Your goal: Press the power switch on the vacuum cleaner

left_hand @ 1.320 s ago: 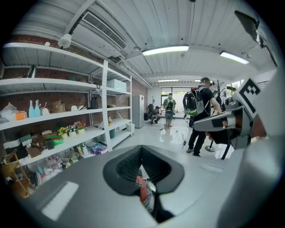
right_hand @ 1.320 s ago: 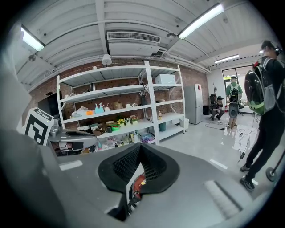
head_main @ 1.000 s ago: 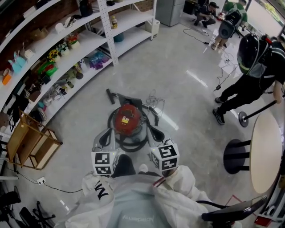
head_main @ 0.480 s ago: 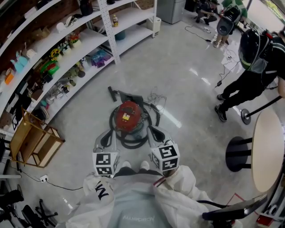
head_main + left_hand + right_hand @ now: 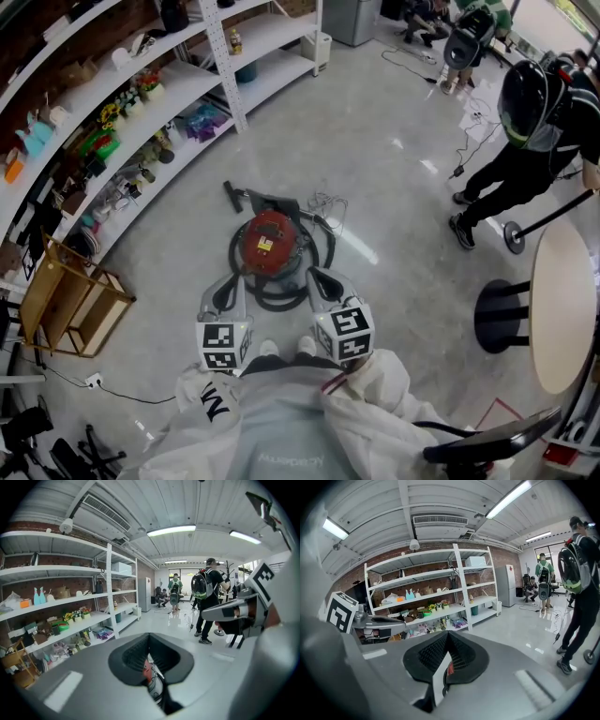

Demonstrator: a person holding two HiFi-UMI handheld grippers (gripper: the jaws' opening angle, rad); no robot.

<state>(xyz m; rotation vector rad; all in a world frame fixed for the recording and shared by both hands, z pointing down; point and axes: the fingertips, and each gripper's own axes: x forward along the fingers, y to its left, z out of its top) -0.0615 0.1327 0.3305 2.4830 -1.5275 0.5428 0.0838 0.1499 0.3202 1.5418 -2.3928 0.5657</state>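
On the floor sat the vacuum cleaner (image 5: 270, 246); the left gripper (image 5: 232, 280) and right gripper (image 5: 315, 275) hung above its near side, fingers closed on nothing. Whether it was switched on, I couldn't tell.

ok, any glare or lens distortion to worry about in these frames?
Head view: sharp, but glare streaks the floor just right of the vacuum cleaner. Left gripper view: heavy fisheye, dark corners, ceiling light blown out. Right gripper view: same fisheye, shelves visibly bowed.

Polished grey floor (image 5: 375, 169), white shelving (image 5: 187, 80) vs brick wall (image 5: 28, 527), round table (image 5: 562, 309).
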